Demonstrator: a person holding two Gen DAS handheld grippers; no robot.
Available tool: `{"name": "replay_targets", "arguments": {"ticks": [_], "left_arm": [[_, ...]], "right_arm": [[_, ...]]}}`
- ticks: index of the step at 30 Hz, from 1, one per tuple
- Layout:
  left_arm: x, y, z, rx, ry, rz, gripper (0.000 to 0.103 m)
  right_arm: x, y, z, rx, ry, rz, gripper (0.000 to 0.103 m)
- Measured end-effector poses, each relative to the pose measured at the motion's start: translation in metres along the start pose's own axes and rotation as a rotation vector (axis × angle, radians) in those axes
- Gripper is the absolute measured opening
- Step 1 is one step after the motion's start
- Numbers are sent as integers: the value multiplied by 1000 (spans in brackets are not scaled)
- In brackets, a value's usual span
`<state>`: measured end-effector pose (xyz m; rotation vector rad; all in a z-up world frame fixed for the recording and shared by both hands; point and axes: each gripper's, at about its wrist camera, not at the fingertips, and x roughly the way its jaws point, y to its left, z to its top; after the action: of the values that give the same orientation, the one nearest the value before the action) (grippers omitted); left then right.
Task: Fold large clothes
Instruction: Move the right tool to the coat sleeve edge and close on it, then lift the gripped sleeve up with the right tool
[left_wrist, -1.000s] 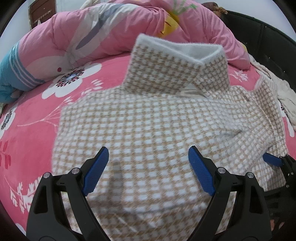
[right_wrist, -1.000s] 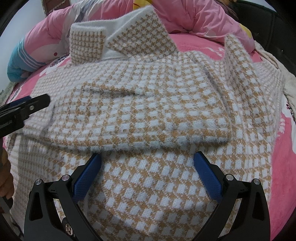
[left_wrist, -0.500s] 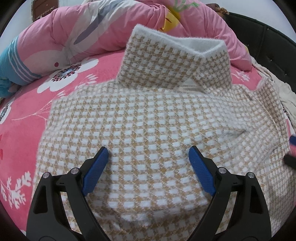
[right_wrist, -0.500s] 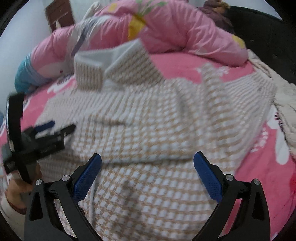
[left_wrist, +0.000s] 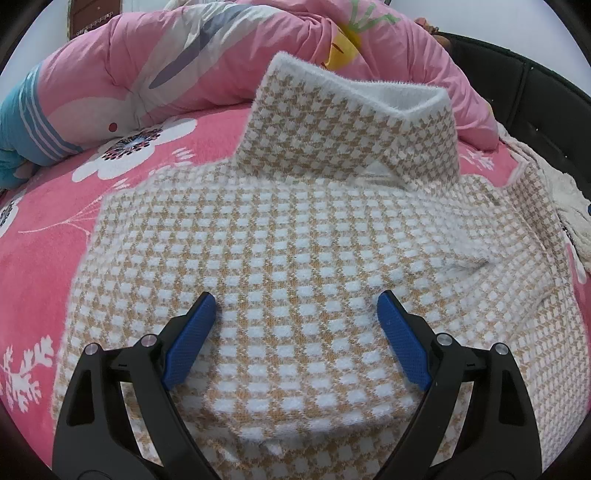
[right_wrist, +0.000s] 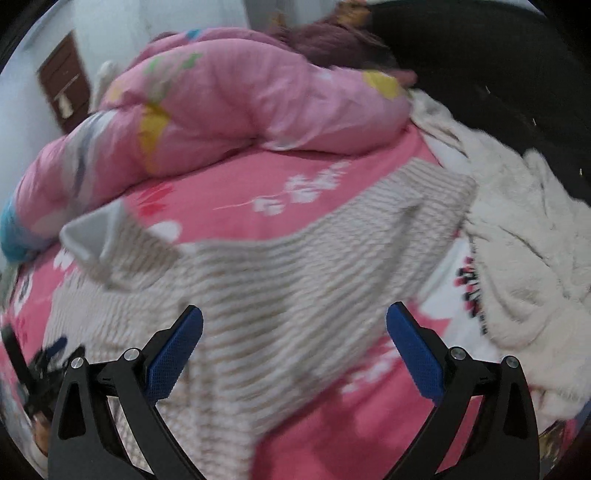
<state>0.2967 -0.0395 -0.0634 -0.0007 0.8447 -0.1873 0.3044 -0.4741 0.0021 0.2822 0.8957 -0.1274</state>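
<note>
A tan and white houndstooth sweater (left_wrist: 295, 258) with a tall turtleneck collar (left_wrist: 351, 122) lies partly folded on the pink floral bed. My left gripper (left_wrist: 297, 310) is open and empty, its blue fingers (left_wrist: 192, 332) low over the sweater's body. In the right wrist view the sweater (right_wrist: 295, 273) is blurred by motion and stretches toward the right. My right gripper (right_wrist: 295, 328) is open and empty, above the sweater's right part. The left gripper also shows in the right wrist view (right_wrist: 44, 358) at the lower left.
A pink quilt (left_wrist: 184, 62) is heaped along the far side of the bed (left_wrist: 44, 240). A cream fluffy garment (right_wrist: 517, 236) lies to the right of the sweater. A dark headboard (left_wrist: 535, 92) stands at the right. A brown door (right_wrist: 62, 88) is in the far left wall.
My right gripper has pulled back, risen and swung right, away from the folded part. My left gripper has stayed open, shifting slightly over the sweater's body.
</note>
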Motion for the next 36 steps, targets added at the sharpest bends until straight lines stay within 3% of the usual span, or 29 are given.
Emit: {"name": "replay_targets", "arguments": {"ticks": [8,12,16,26,36], "left_arm": [[0,0,0,-9,-11,-10,86],[-1,0,-1,-6,-17,-6,86],[-1,0,-1,-7,-20,-7,86],[1,-1,-1,-4,-34,0,87],[1,-1,-1,-3,-41,-1,87]], "right_arm": [[31,-84,43,243,35,18,96],[51,-111,54,331,52,26,90],[73,-130,58,410,68,58,77],[109,-165,59,527,61,12,51],[125,-156,63,447,51,-86,23]]}}
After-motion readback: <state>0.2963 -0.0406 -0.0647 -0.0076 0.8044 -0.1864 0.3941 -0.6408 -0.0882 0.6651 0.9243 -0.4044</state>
